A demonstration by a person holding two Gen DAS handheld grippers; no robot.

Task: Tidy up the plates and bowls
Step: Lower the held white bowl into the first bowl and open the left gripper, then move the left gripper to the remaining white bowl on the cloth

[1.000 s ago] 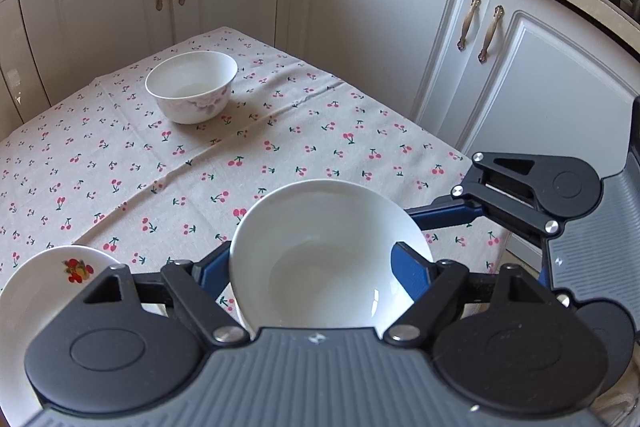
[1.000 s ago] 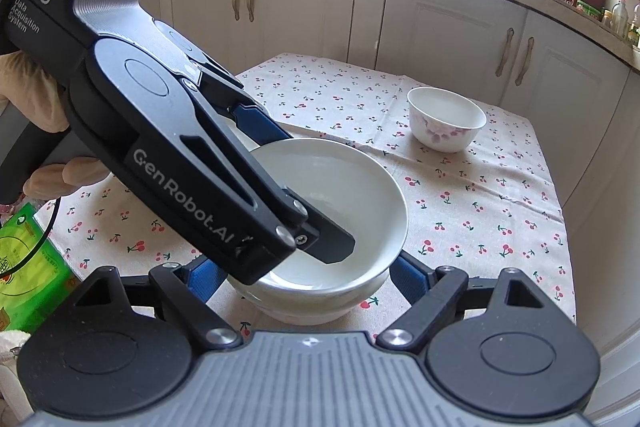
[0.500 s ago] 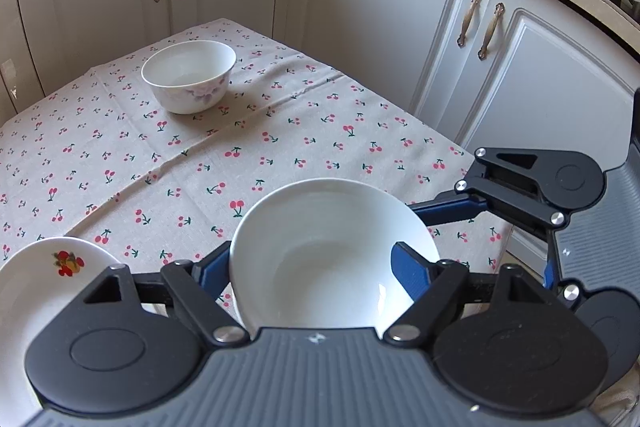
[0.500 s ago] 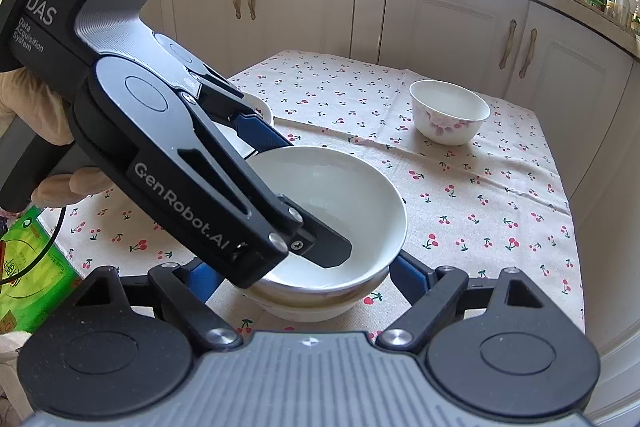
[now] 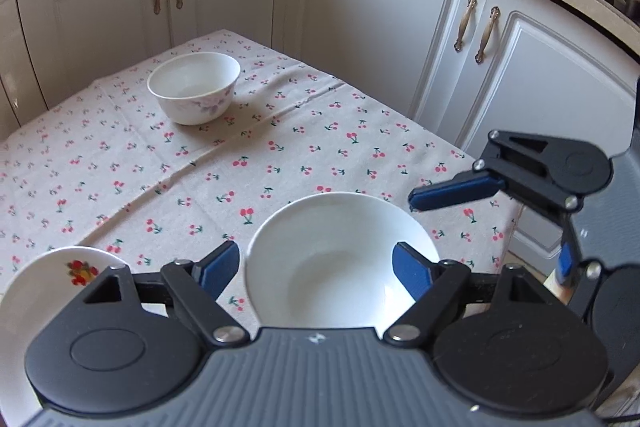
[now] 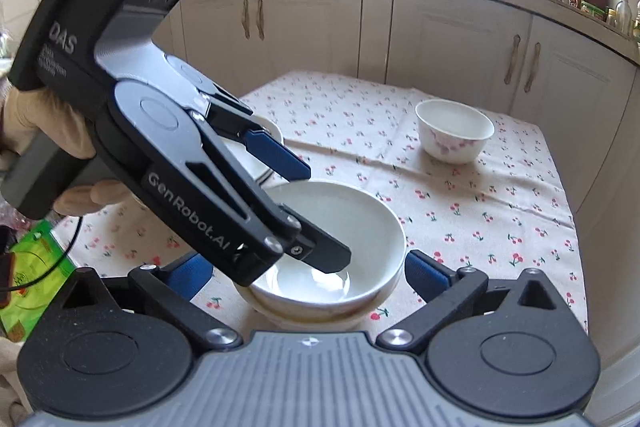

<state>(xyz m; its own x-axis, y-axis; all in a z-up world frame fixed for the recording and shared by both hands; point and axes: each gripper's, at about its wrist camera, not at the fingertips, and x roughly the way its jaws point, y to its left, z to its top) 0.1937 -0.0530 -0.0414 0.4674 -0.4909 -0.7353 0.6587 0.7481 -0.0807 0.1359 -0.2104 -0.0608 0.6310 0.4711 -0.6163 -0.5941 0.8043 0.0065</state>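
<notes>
Left gripper released, fingers spread either side of the white bowl, one finger over its inside, no squeeze visible. That bowl sits nested in a second bowl near the table's 6 o'clock edge in the right wrist view. Right gripper also released, fingers wide around the stack, not touching. Small flowered bowl at 11 o'clock, well apart; bare tablecloth between. Fruit-print plate at 8 o'clock. Count: three bowls, one plate. Cabinets close behind the far edge.
</notes>
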